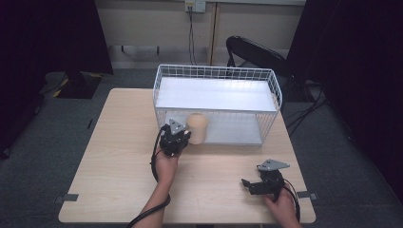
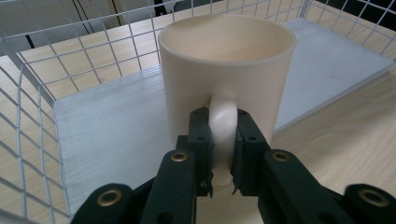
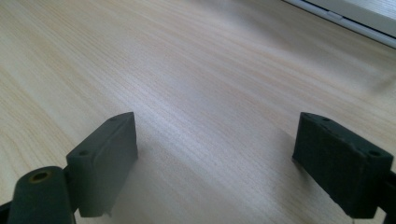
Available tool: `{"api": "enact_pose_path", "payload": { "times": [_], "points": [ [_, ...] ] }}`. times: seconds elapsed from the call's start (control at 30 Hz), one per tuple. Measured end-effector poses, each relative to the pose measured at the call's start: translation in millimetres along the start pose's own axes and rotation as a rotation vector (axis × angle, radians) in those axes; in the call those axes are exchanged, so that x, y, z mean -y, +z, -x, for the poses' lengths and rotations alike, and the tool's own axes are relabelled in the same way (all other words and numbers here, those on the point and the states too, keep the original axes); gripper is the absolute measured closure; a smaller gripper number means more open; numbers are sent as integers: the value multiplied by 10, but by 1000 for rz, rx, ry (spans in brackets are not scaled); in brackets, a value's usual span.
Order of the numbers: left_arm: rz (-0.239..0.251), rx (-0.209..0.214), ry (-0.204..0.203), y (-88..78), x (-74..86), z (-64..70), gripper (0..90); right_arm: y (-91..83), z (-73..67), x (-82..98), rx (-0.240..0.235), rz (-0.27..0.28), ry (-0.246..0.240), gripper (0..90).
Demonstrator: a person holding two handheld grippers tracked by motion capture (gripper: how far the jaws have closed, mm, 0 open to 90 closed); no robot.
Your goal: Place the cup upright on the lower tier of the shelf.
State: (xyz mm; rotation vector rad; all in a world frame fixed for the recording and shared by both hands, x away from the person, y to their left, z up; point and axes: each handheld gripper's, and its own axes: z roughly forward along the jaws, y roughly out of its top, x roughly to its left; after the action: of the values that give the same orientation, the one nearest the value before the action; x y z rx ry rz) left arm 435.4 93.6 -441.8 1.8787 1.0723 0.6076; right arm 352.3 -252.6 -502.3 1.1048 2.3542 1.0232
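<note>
At the near left corner of the white wire basket [image 1: 274, 90], which sits at the far side of the pale wooden table [image 1: 119, 156], a cream ceramic mug [image 2: 227, 70] stands upright at the near edge of the basket's grey floor panel [image 2: 107, 135]. The left gripper [image 2: 221, 144] has its black jaws pinched on the mug's handle [image 2: 222, 126]. Over by the near right corner, the right gripper [image 3: 215, 161] hangs low above bare wood, jaws spread wide and holding nothing.

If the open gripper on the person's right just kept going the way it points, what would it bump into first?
Probably nothing soon. The right gripper points left, low over the bare wooden table. Its open fingers face clear tabletop; depth beyond is hard to judge.
</note>
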Motion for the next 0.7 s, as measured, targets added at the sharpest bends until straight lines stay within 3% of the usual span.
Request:
{"api": "enact_pose_path", "payload": {
  "times": [0.67, 0.7],
  "points": [
    [13, -35, -27, 69, 0, 44, 805, 0, 0, 0, 0, 0, 1, 128],
    [20, -39, -43, 83, 4, 51, 805, 0, 0, 0, 0, 0, 1, 128]
  ]
}}
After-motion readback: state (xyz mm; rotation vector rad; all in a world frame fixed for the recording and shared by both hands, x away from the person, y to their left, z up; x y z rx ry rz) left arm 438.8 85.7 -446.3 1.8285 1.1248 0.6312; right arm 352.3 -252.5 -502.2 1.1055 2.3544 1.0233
